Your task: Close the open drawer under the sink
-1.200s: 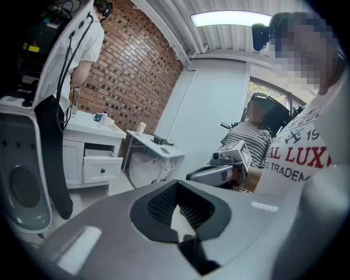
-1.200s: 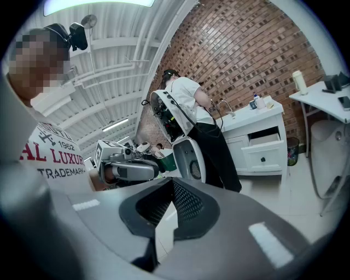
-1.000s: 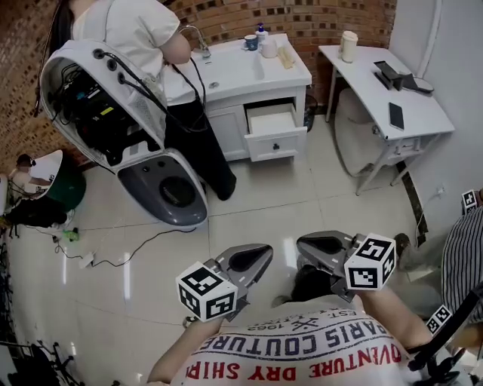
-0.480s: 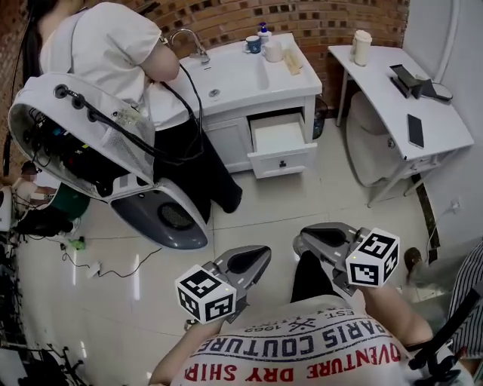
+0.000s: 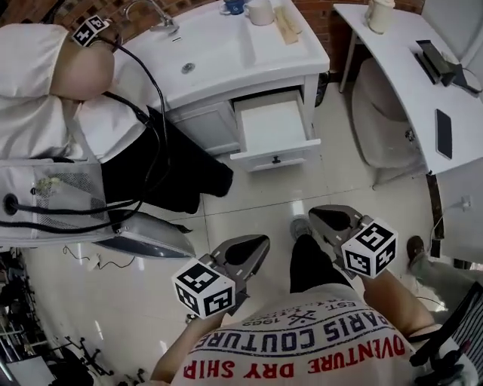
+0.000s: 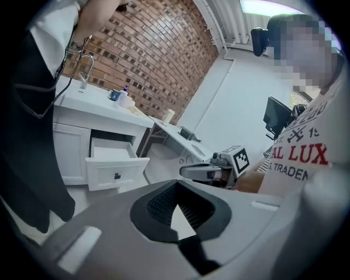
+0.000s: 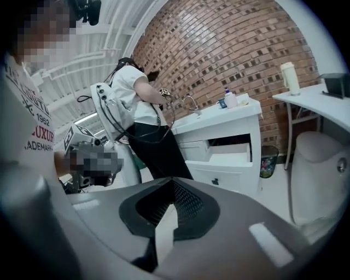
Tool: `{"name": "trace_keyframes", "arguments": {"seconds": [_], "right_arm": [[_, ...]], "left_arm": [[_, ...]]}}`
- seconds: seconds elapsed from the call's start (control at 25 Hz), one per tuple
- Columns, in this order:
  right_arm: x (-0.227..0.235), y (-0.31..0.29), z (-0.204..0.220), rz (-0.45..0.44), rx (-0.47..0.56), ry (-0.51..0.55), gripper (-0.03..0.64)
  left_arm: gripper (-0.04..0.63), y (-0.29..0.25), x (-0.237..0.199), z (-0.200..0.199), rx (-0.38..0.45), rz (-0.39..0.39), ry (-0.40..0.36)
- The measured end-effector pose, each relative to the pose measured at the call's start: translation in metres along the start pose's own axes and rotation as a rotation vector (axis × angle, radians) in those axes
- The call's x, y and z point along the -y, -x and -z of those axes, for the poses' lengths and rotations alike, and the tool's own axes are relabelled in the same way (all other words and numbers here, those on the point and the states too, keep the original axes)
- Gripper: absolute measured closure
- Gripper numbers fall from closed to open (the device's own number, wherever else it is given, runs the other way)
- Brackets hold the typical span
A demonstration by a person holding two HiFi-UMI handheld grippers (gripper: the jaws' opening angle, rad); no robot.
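Drawer (image 5: 275, 136) open, upper centre of frame, well apart from both tongs. Left tongs (image 5: 256, 246) and right tongs (image 5: 321, 217) clenched, empty, held low, pointing toward it.

A person (image 5: 45, 83) in a white shirt bends over at the far left, with black cables (image 5: 75, 205) running across just near of them. At the far middle a blue mug (image 5: 234, 6) and a white cup (image 5: 260, 11) stand side by side. A white table (image 5: 400, 68) runs along the right, carrying a tumbler (image 5: 379, 13), a black device (image 5: 441, 66) and a phone (image 5: 444, 123). A rounded white bin (image 5: 375, 113) sits beneath it.
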State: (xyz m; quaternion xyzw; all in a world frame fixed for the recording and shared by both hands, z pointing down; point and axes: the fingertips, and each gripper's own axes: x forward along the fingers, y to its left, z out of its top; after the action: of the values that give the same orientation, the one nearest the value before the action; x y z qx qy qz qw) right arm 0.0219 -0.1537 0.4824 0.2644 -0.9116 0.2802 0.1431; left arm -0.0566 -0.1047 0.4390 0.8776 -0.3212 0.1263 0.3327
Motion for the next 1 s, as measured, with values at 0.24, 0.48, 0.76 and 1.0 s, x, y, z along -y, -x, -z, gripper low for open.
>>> {"name": "trace_keyframes", "arguments": {"seconds": [0.24, 0.48, 0.76, 1.0], "right_arm": [[0.088, -0.044, 0.031, 0.114, -0.068, -0.062, 0.609], [0.156, -0.092, 0.050, 0.186, -0.097, -0.131, 0.611], [0.205, -0.134, 0.052, 0.203, -0.147, -0.195, 0.611], [0.225, -0.155, 0.044, 0.199, -0.167, -0.238, 0.611]], "left_arm": [[0.614, -0.044, -0.055, -0.008, -0.042, 0.008, 0.073], [0.614, -0.077, -0.099, -0.015, -0.077, 0.005, 0.113], [0.614, -0.101, -0.126, -0.030, -0.102, -0.004, 0.164], [0.614, -0.111, -0.149, -0.047, -0.098, -0.020, 0.185]]}}
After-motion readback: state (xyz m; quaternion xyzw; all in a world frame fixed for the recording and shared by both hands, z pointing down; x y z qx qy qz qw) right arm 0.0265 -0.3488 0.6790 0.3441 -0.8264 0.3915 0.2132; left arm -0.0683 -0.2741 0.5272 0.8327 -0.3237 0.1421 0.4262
